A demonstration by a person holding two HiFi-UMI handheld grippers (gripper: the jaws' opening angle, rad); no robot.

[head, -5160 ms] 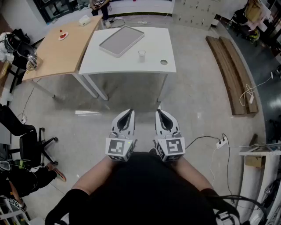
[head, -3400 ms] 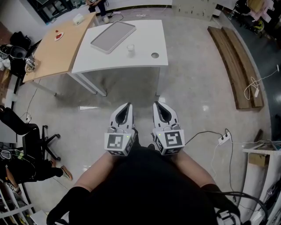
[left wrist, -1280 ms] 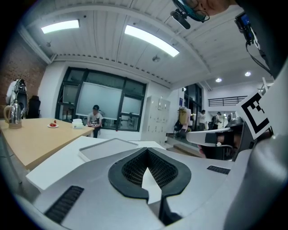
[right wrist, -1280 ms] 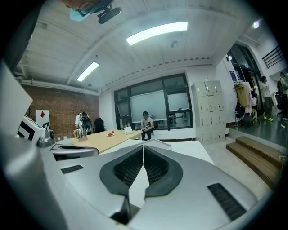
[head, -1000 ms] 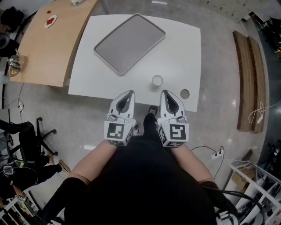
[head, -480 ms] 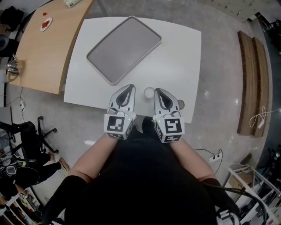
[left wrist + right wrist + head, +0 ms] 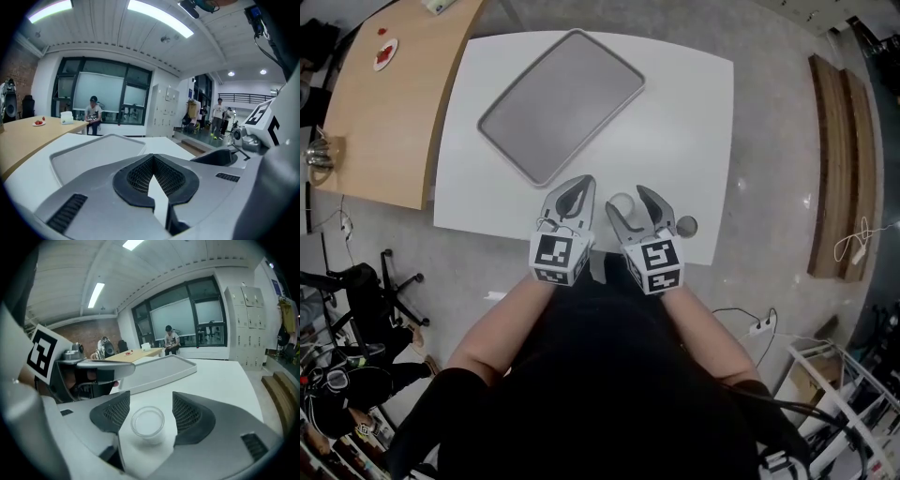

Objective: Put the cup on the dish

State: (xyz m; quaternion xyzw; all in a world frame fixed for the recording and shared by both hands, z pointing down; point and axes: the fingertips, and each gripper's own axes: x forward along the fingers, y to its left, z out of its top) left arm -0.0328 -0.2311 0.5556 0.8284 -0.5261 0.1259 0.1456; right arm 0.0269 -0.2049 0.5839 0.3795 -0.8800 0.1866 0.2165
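Right gripper (image 7: 150, 408) jaws opening — clear plastic cup (image 7: 147, 422) upright between them, untouched; grey tray (image 7: 558, 103) at 11 o'clock.

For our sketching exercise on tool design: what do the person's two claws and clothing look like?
Both the left claw and right claw have light grey, rounded shells tapering to the tips, lined with dark mesh-textured pads. Each carries a white cube printed with black square markers. The person wears a black top.
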